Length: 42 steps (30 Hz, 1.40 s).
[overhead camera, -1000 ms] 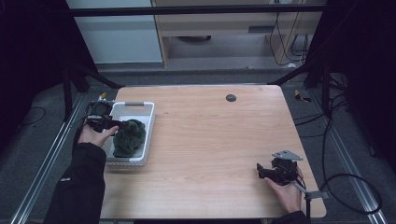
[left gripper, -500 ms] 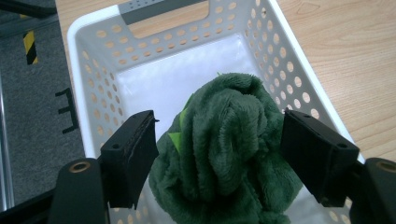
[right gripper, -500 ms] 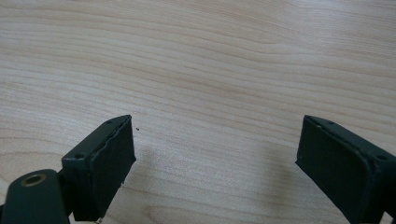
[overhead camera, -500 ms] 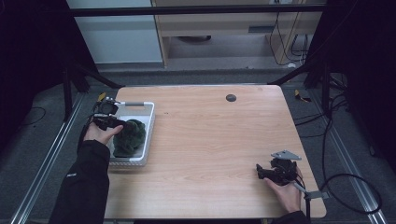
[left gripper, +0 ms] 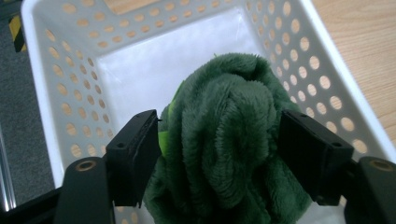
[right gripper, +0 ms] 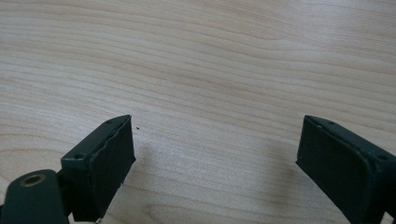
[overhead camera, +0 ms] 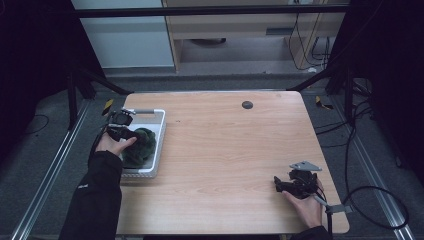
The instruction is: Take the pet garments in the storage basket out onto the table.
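Note:
A dark green plush cloth (overhead camera: 141, 146) lies bunched in a white perforated basket (overhead camera: 150, 112) at the table's left edge. My left gripper (overhead camera: 123, 132) reaches into the basket from its left side. In the left gripper view the plush cloth (left gripper: 229, 140) sits between the wide-spread jaws of the left gripper (left gripper: 217, 149), which is open; the right jaw touches the pile and the left one stands just off it. My right gripper (overhead camera: 278, 184) rests low over bare wood near the table's front right. The right gripper (right gripper: 215, 154) is open with nothing between its jaws.
The wooden table (overhead camera: 230, 145) has a dark round cable hole (overhead camera: 247, 104) near its far edge. The basket wall (left gripper: 322, 79) rises on each side of the plush. Cables (overhead camera: 370, 200) trail on the floor to the right.
My left hand and gripper have shifted slightly toward the far end of the basket, over the plush. The right gripper has stayed where it was.

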### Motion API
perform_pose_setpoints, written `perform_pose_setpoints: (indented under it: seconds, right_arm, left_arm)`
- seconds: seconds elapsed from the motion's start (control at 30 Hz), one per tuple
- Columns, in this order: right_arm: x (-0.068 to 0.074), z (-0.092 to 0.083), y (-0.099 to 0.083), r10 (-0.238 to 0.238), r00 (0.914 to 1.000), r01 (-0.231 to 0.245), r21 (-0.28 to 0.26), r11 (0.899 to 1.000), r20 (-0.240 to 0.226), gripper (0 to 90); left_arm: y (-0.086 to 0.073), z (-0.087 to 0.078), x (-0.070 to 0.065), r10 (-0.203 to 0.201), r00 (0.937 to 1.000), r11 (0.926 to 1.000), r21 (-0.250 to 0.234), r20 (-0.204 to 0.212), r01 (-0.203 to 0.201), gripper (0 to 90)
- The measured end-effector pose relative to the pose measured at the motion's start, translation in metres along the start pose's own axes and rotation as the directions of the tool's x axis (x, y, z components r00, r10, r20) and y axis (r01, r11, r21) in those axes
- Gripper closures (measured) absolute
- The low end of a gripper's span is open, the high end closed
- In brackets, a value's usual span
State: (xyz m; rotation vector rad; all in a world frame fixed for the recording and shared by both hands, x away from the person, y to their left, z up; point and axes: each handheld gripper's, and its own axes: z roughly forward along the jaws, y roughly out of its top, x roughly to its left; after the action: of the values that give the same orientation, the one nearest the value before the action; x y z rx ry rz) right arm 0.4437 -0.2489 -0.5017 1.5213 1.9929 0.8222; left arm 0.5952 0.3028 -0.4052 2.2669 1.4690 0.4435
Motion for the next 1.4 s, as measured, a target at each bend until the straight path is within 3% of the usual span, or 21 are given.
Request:
perform_pose_setpoints:
  seconds: [0.47,0.77,1.13,1.4]
  right_arm:
    - [0.001,0.001,0.000,0.003,1.0000,-0.003,0.011,1.000,-0.004,10.9]
    - [0.001,0.001,0.000,0.002,1.0000,-0.002,0.013,1.000,-0.005,10.8]
    - [0.001,0.001,0.000,0.000,1.0000,0.000,0.013,1.000,-0.005,10.7]
    - [0.000,0.001,0.000,-0.001,1.0000,0.001,0.013,1.000,-0.007,10.7]
  left_arm:
    - [-0.002,0.006,0.002,-0.012,0.9999,0.9997,0.020,-0.002,0.012,55.0]
    - [-0.002,0.008,0.002,0.014,0.9999,0.9988,0.047,0.004,-0.014,70.0]
    - [0.000,0.000,0.004,0.046,0.9989,0.9968,0.065,0.008,-0.047,75.4]
    - [0.007,-0.023,0.000,0.088,0.9961,0.9959,0.020,0.012,-0.088,76.1]
